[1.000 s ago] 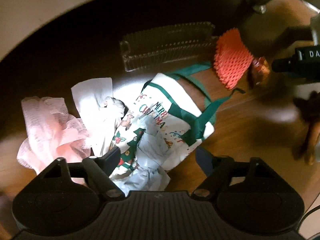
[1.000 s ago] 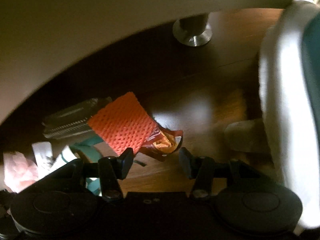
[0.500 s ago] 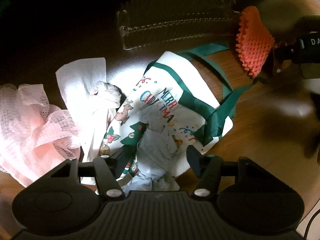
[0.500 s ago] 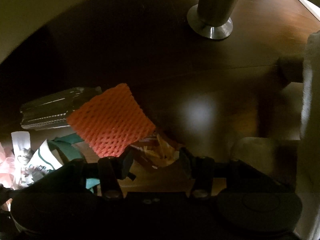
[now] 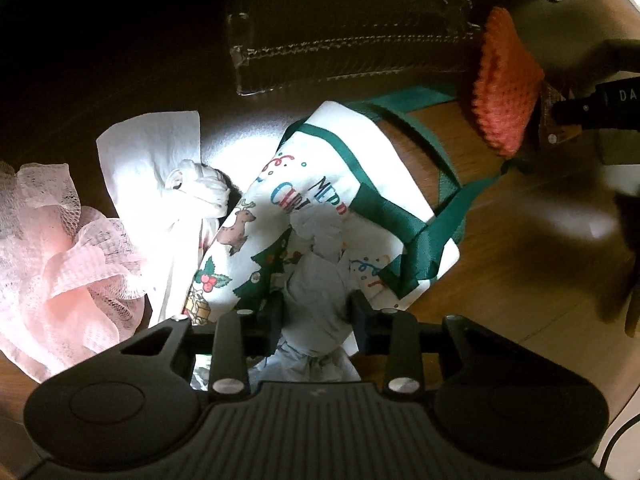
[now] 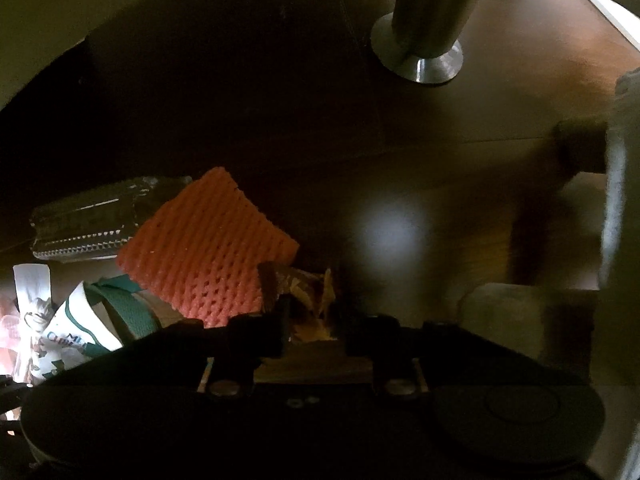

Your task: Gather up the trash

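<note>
Two grippers closing on trash.
Left gripper (image 5: 314, 314) is pinching crumpled tissue (image 5: 316, 280); right gripper (image 6: 314, 322) is pinching a wrapper (image 6: 308, 292).

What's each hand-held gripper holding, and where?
Left hand-held gripper: crumpled tissue, pinched at its middle, over the tote bag. Right hand-held gripper: brown snack wrapper, by its near end.

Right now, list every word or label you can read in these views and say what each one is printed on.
"MERR" over "CHRI": start of a greeting on the white Christmas tote bag, the rest hidden by the crumpled tissue lying on it.
"DA": white letters on the right gripper, cut off by the left wrist view's edge.
"ME" and "CHR": the same bag print in the right wrist view, barely legible.
The brown snack wrapper shows no readable print; too dark.
</note>
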{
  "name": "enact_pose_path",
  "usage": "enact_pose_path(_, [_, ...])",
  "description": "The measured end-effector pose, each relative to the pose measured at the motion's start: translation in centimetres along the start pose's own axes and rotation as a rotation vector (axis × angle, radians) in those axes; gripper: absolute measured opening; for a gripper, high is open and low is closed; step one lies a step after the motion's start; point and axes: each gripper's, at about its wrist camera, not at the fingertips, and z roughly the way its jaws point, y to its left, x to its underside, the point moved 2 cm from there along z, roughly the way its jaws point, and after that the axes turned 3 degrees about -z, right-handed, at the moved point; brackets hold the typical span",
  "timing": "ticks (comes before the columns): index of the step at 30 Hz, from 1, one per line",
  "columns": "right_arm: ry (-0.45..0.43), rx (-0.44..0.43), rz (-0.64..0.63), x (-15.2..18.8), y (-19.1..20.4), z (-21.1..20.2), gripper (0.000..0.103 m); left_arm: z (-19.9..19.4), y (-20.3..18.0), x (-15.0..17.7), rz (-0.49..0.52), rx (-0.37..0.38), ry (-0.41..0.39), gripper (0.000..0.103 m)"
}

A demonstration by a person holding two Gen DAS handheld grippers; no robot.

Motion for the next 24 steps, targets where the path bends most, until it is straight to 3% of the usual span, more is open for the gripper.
enact_pose_path(10, [-0.048, 0.012, 0.024, 1.9, -0.2, -5.0, 0.019, -4.5, -1.7, -0.1, 0.023, 0.026, -0.049, 0.033])
enact_pose_path(24, [-0.207, -0.069, -0.013, 6.1, 2.2, -20.4, 0.019, -17.3, -5.4, 3.0, -0.026, 0.070, -0.230, 0.033])
